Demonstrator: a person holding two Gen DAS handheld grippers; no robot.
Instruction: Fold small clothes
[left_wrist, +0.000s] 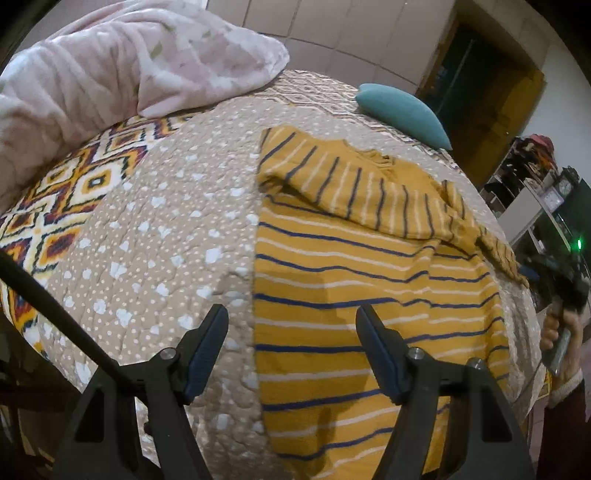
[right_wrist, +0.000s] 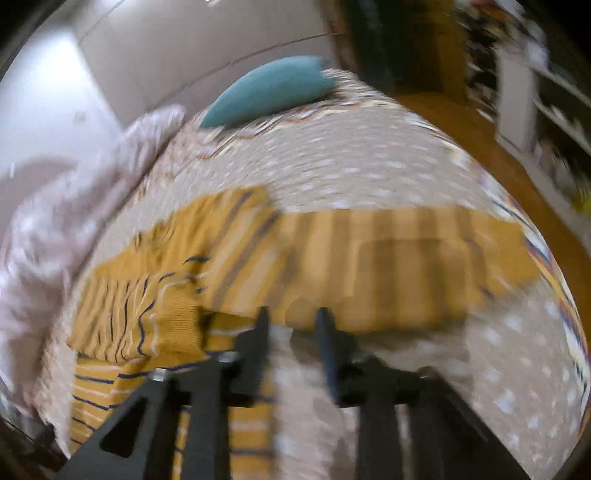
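Striped yellow top (left_wrist: 351, 280) flat on quilt (left_wrist: 166, 221), sleeve folded across. Left gripper (left_wrist: 291, 350) open, empty, over near-left edge; long axis runs away ahead. Right gripper (right_wrist: 291, 325) half-closed, apparently empty though blurred, at opposite edge. Left seems nearer the hem.

mustard shirt (left_wrist: 351, 280) with navy and white stripes; beige dotted quilt (left_wrist: 166, 229); teal pillow (left_wrist: 402, 110).

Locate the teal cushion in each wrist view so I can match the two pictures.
Left wrist view: teal cushion lies upper right, at the far edge of the bed, beyond the striped shirt.
Right wrist view: cushion sits top centre, blurred.
Shared landmark: the pink blanket, left in both.
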